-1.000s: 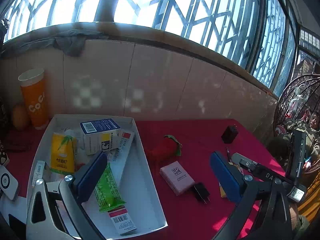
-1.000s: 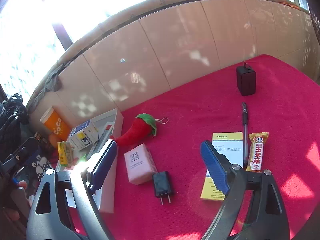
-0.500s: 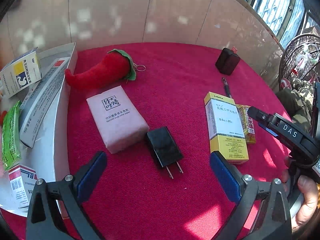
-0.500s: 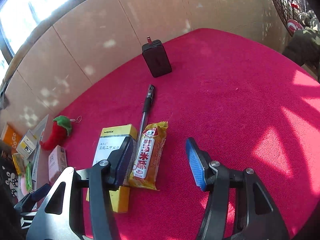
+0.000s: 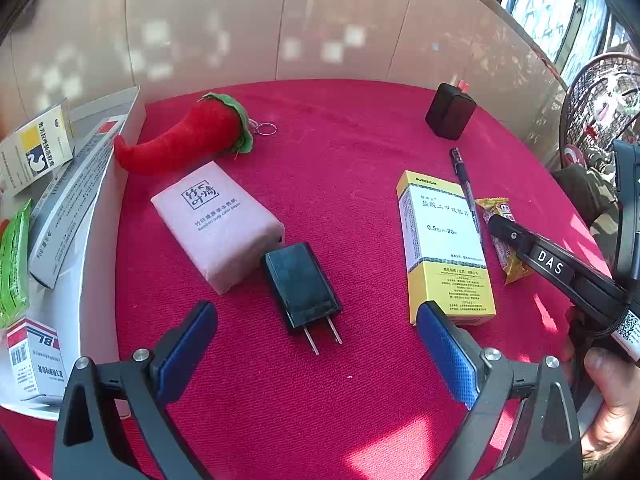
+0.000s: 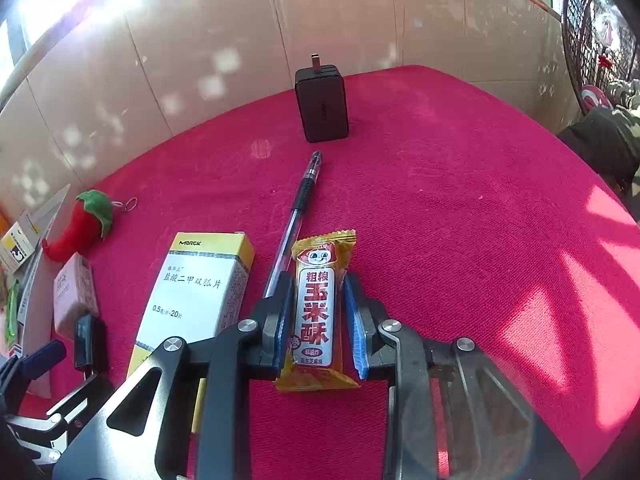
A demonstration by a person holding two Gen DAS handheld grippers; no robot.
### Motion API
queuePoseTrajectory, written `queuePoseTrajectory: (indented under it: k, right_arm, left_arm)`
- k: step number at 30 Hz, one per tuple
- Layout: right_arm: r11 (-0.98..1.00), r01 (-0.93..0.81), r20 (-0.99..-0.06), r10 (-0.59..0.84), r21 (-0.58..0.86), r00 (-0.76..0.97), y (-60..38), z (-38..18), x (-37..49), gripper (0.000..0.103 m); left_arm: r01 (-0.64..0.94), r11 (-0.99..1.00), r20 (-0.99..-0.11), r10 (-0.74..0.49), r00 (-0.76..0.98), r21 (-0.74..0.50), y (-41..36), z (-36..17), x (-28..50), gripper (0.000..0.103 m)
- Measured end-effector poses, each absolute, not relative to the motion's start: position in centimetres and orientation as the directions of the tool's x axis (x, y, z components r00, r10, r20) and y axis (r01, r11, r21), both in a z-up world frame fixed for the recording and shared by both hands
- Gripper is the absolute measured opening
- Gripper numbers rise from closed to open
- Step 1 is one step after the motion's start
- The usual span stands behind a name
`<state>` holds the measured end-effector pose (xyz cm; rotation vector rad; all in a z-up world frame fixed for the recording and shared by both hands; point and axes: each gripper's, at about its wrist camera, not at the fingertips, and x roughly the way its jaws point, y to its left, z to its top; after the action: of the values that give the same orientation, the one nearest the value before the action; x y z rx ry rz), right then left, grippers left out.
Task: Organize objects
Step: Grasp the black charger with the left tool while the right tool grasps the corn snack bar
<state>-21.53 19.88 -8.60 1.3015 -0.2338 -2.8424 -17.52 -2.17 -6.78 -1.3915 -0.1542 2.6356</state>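
An orange corn snack bar (image 6: 318,312) lies on the red tablecloth (image 6: 460,220) between the blue pads of my right gripper (image 6: 318,280). Its jaws are closing and the pads meet the wrapper's two long sides. A pen (image 6: 298,208) and a yellow and white medicine box (image 6: 192,300) lie just to its left. My left gripper (image 5: 316,312) hangs open over a flat black plug charger (image 5: 300,284), touching nothing. Beside that charger sits a pink tissue pack (image 5: 216,224), with a red chili plush (image 5: 188,136) behind it.
A white tray (image 5: 96,216) at the left holds several medicine boxes and a green sachet. A black cube charger (image 6: 322,106) stands near the tiled wall. A person's hand (image 5: 612,392) grips the right tool's handle at the lower right.
Both grippers swung down from the tray and wall towards the cloth. The right one moved over the snack bar and its jaws narrowed around it. The left stayed open.
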Motion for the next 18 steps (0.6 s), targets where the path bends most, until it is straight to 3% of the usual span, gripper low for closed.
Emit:
queuePoseTrajectory:
  k: [9,13,18]
  right_arm:
    - [-0.979,-0.029,-0.744,-0.134,0.202,-0.654,21.2,-8.9,-21.2,0.021]
    - [-0.978,-0.009,-0.744,-0.152,0.208,-0.65,20.8,-9.0,-21.6,0.021]
    - [-0.975,0.014,-0.74,-0.179,0.223,-0.648,20.3,-8.9,-21.9,0.021]
  left_arm:
    - [-0.021,-0.991,-0.827,0.125,-0.548,-0.135,-2.2,-7.5,-19.4,0.095]
    - [-0.029,-0.995,-0.815,0.094,-0.571,-0.094,-2.3,-7.4,-19.7,0.076]
    - [-0.047,-0.995,-0.813,0.094,-0.574,-0.082,-2.3,-7.3,-18.8,0.065]
